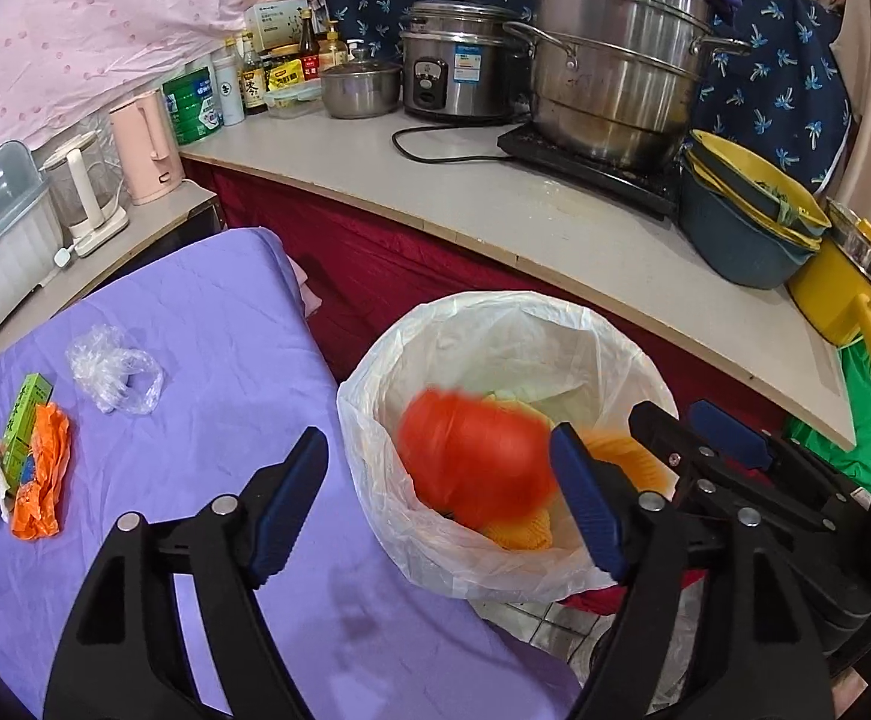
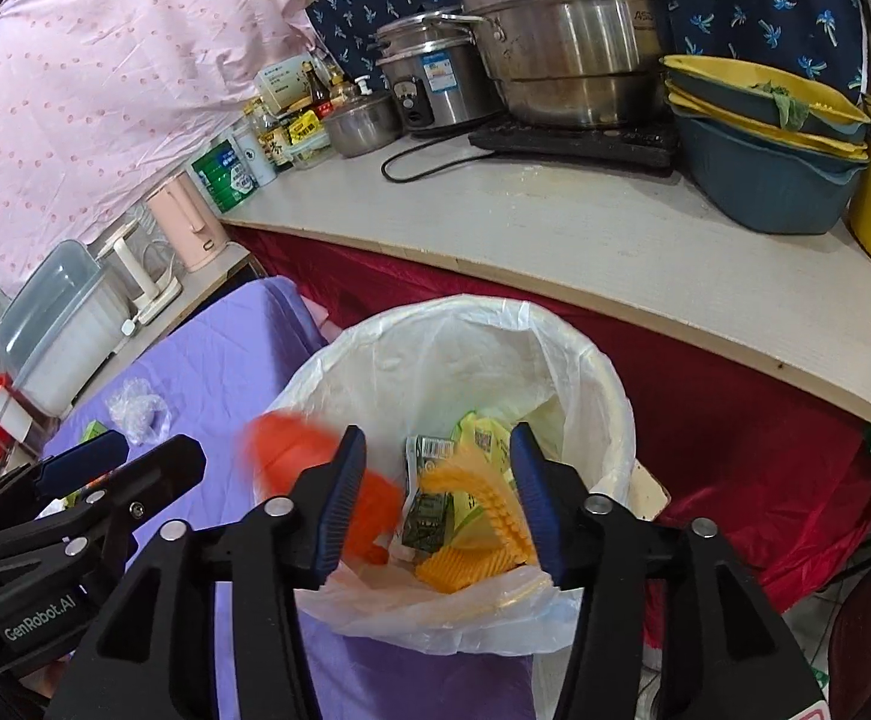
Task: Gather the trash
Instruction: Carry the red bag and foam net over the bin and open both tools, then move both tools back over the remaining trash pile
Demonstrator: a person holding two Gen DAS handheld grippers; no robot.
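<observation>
Both grippers tilt downward over the bin, the left gripper point(image 1: 441, 504) spread with nothing pinched, the right gripper point(image 2: 435, 504) likewise parted and empty. A blurred orange-red piece point(image 1: 474, 450) and a ridged yellow piece point(image 2: 483, 498) sit above the white plastic liner point(image 2: 375, 360). Crumpled wrappers point(image 1: 39, 468) lie on the wrinkled purple cloth point(image 1: 213, 312) beside a pale counter point(image 1: 555, 210) of steel pots point(image 1: 609, 78)

Motion blur is smearing the red thing point(image 1: 471, 450) over the bin point(image 1: 375, 396), so you are not seeing its shape. Your right fingers point(image 2: 345, 504) are hiding part of it, and the bin's base is lying out of frame.
</observation>
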